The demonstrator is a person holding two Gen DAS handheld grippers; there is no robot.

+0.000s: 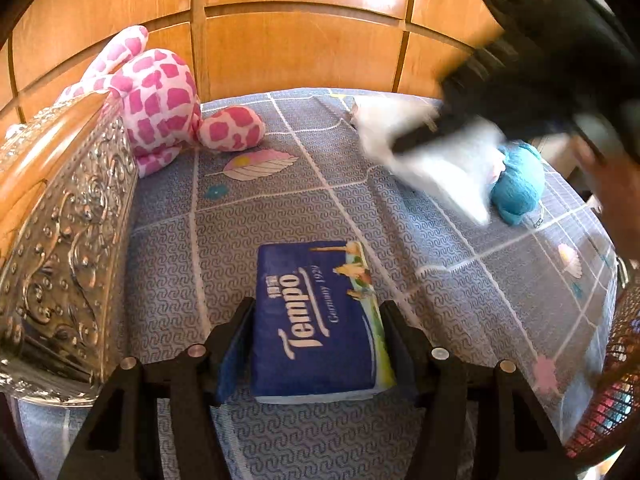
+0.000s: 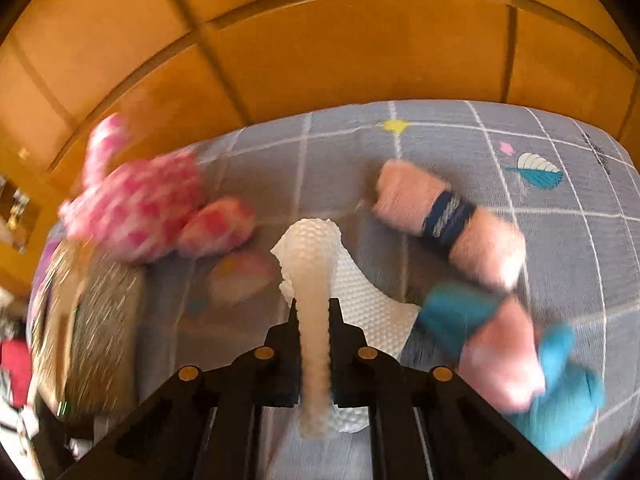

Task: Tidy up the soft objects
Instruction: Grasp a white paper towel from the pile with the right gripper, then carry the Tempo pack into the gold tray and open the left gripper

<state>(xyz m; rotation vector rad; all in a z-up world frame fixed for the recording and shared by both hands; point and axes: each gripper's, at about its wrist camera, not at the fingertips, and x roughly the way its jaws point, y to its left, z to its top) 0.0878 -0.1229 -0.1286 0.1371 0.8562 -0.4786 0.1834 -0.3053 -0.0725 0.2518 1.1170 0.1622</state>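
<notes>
White paper towel (image 2: 316,280) pinched; bedsheet (image 2: 440,136) beyond open.

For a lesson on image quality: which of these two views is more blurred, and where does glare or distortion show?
Right wrist view: motion blur smears the plush and yarn; the tissue stays sharp. Left wrist view: pack crisp, only the right gripper blurred; glare on the wood panels. Both: fisheye bends straight lines.

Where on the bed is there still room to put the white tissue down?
The bedspread is bare in the middle, between the pink spotted plush, the Tempo tissue pack and the blue yarn. It is crowded on the right, where the pink yarn skein lies close to the blue yarn, and along the silver box.
</notes>
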